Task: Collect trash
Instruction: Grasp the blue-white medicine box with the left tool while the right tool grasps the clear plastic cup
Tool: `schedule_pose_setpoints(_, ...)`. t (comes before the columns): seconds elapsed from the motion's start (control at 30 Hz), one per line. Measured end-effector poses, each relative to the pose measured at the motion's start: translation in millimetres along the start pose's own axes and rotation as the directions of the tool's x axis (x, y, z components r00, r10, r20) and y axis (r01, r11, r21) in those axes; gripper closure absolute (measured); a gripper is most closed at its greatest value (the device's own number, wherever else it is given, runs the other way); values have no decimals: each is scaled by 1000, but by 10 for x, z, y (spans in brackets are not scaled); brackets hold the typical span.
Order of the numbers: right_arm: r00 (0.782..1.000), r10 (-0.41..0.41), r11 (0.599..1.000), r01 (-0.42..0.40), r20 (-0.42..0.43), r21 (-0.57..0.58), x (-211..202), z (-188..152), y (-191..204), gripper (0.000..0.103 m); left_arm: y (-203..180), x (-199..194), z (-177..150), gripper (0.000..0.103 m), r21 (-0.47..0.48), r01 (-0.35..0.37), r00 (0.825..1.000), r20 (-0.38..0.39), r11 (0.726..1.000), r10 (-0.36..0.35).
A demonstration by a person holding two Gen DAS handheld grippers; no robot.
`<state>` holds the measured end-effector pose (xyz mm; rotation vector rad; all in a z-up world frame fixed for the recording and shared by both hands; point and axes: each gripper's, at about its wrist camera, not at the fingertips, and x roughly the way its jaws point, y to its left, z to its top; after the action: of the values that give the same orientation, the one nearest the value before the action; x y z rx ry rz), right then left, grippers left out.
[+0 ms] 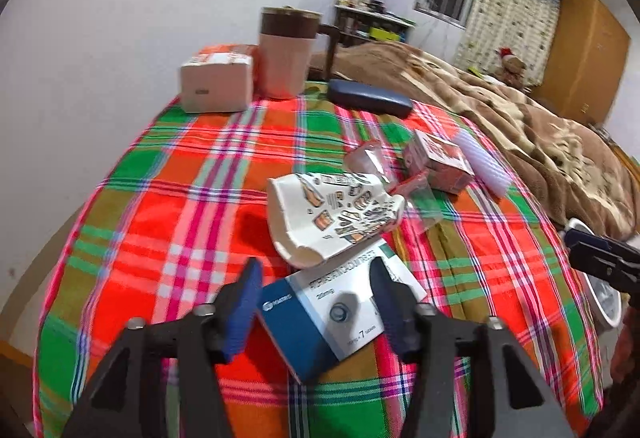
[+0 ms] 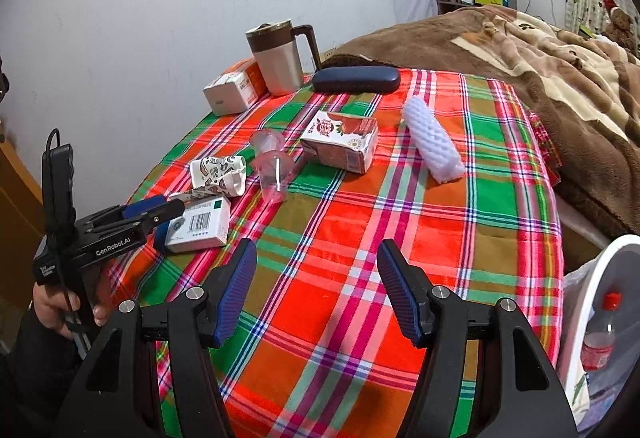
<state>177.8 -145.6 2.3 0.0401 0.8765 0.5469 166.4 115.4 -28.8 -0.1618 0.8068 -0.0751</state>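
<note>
A blue-and-white medicine box [image 1: 340,314] lies on the plaid cloth [image 2: 400,238] between the fingers of my left gripper [image 1: 315,270], whose jaws stand apart around its end; I see no firm press on it. Just beyond it lies a crumpled printed paper cup [image 1: 336,217]. The right wrist view shows the same box [image 2: 200,226], the left gripper [image 2: 158,220] and a hand holding it. My right gripper [image 2: 317,250] hangs open over bare cloth. Farther off lie a clear plastic cup [image 2: 270,165], a red carton [image 2: 342,141] and a white foam sleeve [image 2: 432,139].
At the back stand a lidded mug [image 2: 280,53], a white-and-orange box [image 2: 232,89] and a dark glasses case [image 2: 356,79]. A brown blanket [image 2: 540,49] covers the bed on the right. A white-rimmed bin [image 2: 600,270] holding a plastic bottle [image 2: 598,342] sits at the cloth's right edge.
</note>
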Motion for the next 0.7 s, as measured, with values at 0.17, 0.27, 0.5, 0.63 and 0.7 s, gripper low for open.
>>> schedule_pose_setpoints(0.17, 1000, 3, 1000, -3, -5, 2, 11, -1, 20, 39, -65, 66, -41, 42, 64, 72, 997, -46, 995, -69)
schedule_pose_setpoints(0.27, 1000, 2, 1000, -2, -3, 7, 0, -6, 14, 39, -166, 35, -124, 42, 118, 81, 995, -62, 990, -74)
schedule_pose_setpoints(0.5, 1000, 10, 1000, -10, -2, 12, -46, -52, 15, 39, -385, -66, -291, 38, 189, 83, 994, -85, 979, -68)
schedule_pose_setpoints(0.63, 1000, 13, 1000, -13, 2, 9, -77, -60, 28, 39, -439, 25, -354, 38, 185, 0, 992, -123, 983, 23)
schedule_pose_setpoints(0.7, 1000, 14, 1000, -14, 3, 3, -85, -56, 41, 39, -436, 64, -379, 39, 165, -38, 990, -129, 986, 60)
